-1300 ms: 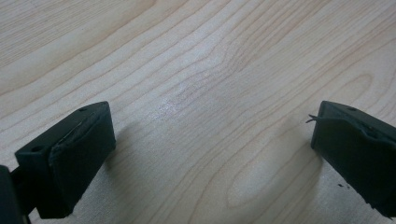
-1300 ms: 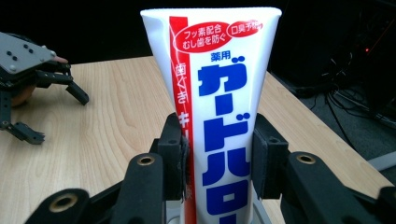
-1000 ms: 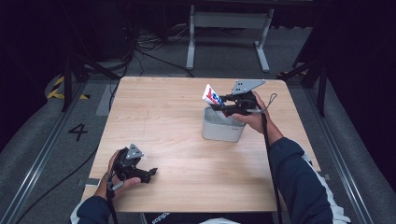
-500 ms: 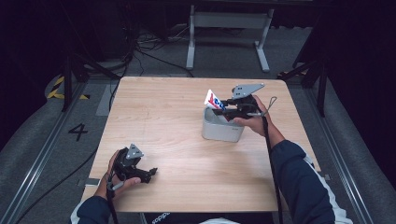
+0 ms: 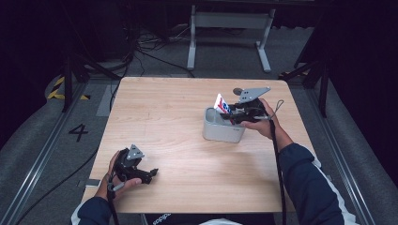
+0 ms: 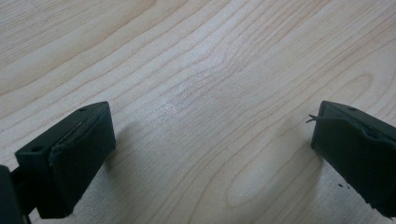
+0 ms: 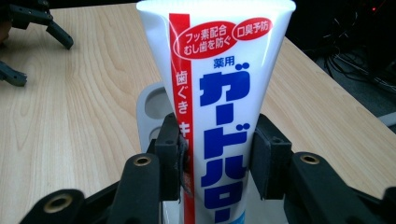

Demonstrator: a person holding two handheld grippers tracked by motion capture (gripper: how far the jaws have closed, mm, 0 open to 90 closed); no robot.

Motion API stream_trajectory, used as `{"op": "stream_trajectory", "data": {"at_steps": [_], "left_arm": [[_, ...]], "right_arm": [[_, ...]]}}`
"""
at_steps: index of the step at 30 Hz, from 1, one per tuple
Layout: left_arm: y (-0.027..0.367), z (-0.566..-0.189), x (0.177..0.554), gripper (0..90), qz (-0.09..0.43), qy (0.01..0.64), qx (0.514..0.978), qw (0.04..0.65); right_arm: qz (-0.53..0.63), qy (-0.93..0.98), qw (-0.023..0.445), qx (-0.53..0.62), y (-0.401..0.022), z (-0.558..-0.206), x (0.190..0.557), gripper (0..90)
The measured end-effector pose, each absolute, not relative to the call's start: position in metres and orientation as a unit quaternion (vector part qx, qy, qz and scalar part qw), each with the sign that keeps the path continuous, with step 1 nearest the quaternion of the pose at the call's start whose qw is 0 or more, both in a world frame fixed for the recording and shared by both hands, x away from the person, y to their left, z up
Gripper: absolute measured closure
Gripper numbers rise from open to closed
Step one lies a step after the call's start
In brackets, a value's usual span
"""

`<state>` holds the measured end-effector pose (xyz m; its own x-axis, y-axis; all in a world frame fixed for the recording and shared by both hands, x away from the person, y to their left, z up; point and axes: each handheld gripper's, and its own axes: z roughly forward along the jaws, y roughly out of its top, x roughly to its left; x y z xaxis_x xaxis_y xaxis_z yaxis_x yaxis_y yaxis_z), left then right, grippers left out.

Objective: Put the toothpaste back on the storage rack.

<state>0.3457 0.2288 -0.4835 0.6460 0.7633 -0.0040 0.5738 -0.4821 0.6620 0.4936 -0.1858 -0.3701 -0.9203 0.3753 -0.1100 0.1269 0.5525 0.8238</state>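
A white toothpaste tube [image 7: 219, 93] with red and blue print stands upright between the jaws of my right gripper [image 7: 217, 154], crimped end up. Both pads press its sides, though the jaws have just eased open a little. In the high view the tube [image 5: 220, 103] leans over a grey holder [image 5: 223, 131] at the table's right, with my right gripper [image 5: 226, 112] just above the holder's rim. The holder's round openings [image 7: 152, 105] lie behind the tube. My left gripper [image 5: 150, 174] rests near the front left edge, its jaws wide apart [image 6: 210, 158] over bare wood.
The light wooden table [image 5: 178, 108] has bare surface between the two grippers. My left gripper [image 7: 28, 28] appears far off in the right gripper view. Cables and a metal stand [image 5: 230, 23] sit on the dark floor beyond the far edge.
My right gripper and the tube have shifted slightly right and down toward the holder. The left gripper has stayed put.
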Motion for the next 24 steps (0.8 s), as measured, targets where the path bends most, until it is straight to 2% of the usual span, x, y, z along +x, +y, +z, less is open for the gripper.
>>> {"op": "stream_trajectory", "data": {"at_steps": [24], "left_arm": [[0.229,-0.483,0.346,0.1,0.147,0.394,0.848,0.321]], "right_arm": [[0.425,0.882,0.143,0.145,-0.199,-0.375,0.487,60.3]]}}
